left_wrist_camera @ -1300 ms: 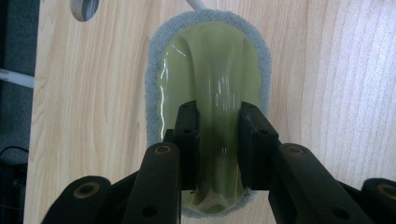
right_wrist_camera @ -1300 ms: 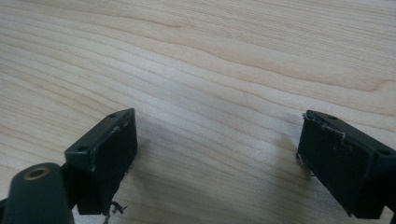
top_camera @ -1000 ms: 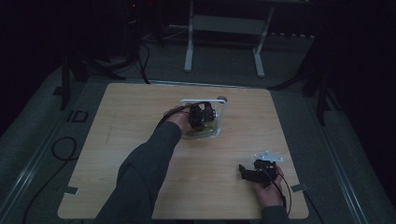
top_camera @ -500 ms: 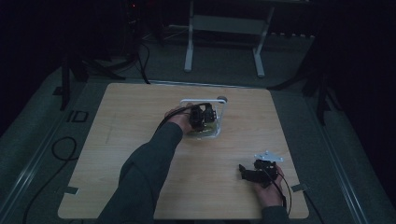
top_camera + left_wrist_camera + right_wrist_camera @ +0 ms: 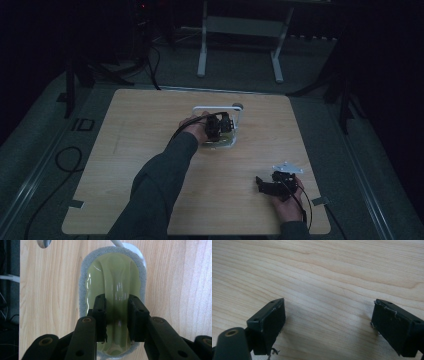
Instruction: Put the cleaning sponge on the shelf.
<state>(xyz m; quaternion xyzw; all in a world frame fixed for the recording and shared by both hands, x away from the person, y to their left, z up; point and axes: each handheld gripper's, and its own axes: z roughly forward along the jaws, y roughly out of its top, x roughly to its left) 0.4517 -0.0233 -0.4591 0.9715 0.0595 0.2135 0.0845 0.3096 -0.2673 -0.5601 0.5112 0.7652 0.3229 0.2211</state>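
The left gripper (image 5: 117,320) is closed on the raised middle ridge of a green scrubber (image 5: 112,287), a glossy green grip with a grey sponge pad (image 5: 82,287) rimming it. The scrubber lies flat on the table (image 5: 150,130), a little far of its middle. In the high view the left gripper (image 5: 220,127) sits over a white frame (image 5: 239,120) there, and the scrubber beneath it is too dim to make out. In the left gripper view, a white piece touches the scrubber's far end; what it is I cannot tell.

The right gripper (image 5: 327,325) is spread wide with nothing between its jaws, resting low over bare wood at the table's near right corner (image 5: 277,185), well apart from the scrubber.

The step in hand looks like the grasp itself: the jaws pinch the ridge, and the scrubber appears not yet lifted. Next would likely be a straight lift, keeping the pinch firm, since the glossy ridge may slip, and clearing the white frame before carrying it anywhere.
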